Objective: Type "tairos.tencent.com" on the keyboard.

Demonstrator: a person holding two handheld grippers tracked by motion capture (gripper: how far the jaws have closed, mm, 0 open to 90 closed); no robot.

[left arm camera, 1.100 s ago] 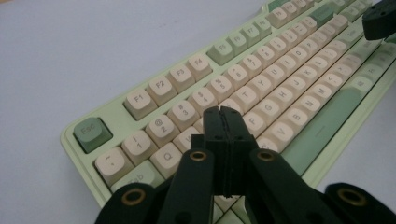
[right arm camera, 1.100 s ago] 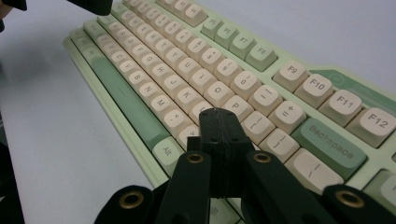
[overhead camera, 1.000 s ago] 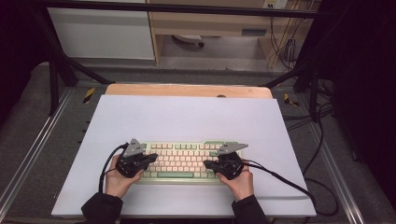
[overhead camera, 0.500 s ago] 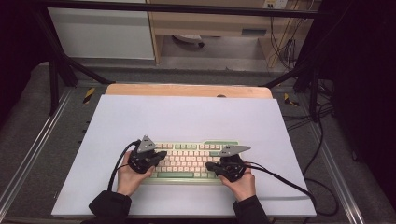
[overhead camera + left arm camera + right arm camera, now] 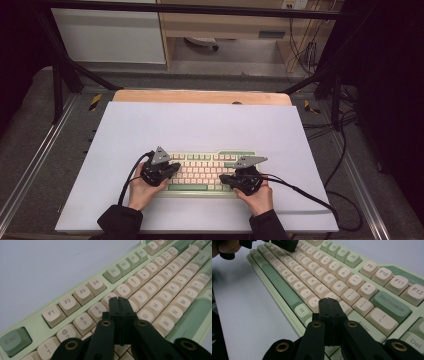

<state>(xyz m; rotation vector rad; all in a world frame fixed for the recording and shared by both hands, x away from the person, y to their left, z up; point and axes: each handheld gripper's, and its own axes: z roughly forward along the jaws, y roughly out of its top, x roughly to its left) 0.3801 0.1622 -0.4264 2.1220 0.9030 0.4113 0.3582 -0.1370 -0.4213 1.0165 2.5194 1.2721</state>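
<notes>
Keyboard (image 5: 202, 172) sits near the front edge of my worktop (image 5: 200, 125), wide bare surface behind and to both sides. My left hand-held gripper (image 5: 119, 301) hovers closed over the number row, right hand-held gripper (image 5: 329, 302) closed near Enter, both empty.

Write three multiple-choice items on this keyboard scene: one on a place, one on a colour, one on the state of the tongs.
1. Where does the keyboard lie?
A. near edge of the mat
B. far edge of the mat
C. on the floor

2. What colour is the Backspace key?
A. cream
B. green
C. black

3. How do the left tongs stand?
A. wide open
B. shut on a cable
C. shut, nothing between them

Answers: 1 A, the high view shows it close to the person's hands; 2 B, the right gripper view shows it green among cream keys; 3 C, the left gripper view shows the jaws pressed together over the keys.
</notes>
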